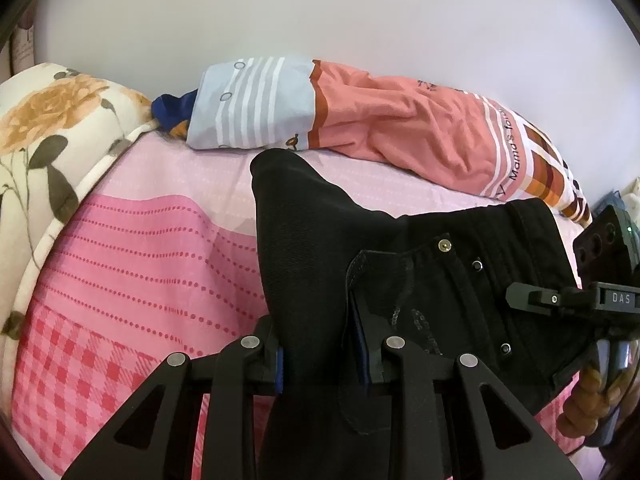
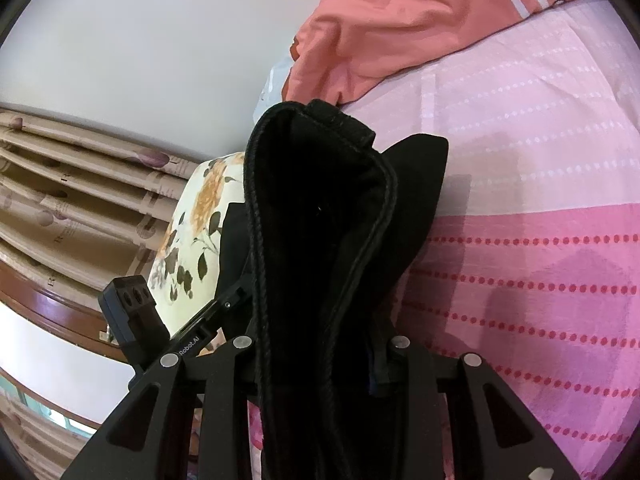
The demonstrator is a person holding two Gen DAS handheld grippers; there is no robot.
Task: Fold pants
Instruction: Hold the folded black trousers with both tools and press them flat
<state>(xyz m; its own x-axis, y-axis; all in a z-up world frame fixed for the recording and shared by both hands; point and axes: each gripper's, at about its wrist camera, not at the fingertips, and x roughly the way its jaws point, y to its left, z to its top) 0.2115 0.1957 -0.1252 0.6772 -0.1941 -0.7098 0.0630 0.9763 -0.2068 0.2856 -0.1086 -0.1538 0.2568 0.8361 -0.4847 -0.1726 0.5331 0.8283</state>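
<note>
Pants [image 1: 400,264], black and heavy like denim, were pinched in both of my tongs and lifted off the bed when I checked the feeds. Nearest the left camera, my left gripper [image 1: 320,354] had its blue-padded fingers [image 1: 279,364] closed onto a thick bunch of the cloth, which ran up out of the jaws and away from the lens. From there the waistband, with its rivets [image 1: 443,245] and pocket seam, stretched rightward to my right gripper [image 1: 516,294], which came in from the side with my hand [image 1: 592,396] under it. On the right camera, that gripper [image 2: 320,360] was likewise clamped on the garment; a stitched edge rose straight out of the jaws and filled the middle of the view, so the pads themselves were mostly hidden. The left tool [image 2: 192,328] showed just beside that fabric.

I judged the fold as barely begun. The garment was held up by its top edge, bunched rather than flat, and I saw no finished crease anywhere. Laying it out, bringing the legs together and doubling them over all seemed left to do; the legs hung below the frame, so I could not tell how they lay.

Beyond the pants was the pink bedsheet [image 1: 140,248], then a floral pillow [image 1: 48,128] at the left, and farthest off an orange-and-blue pillow [image 1: 360,120] against the wall
</note>
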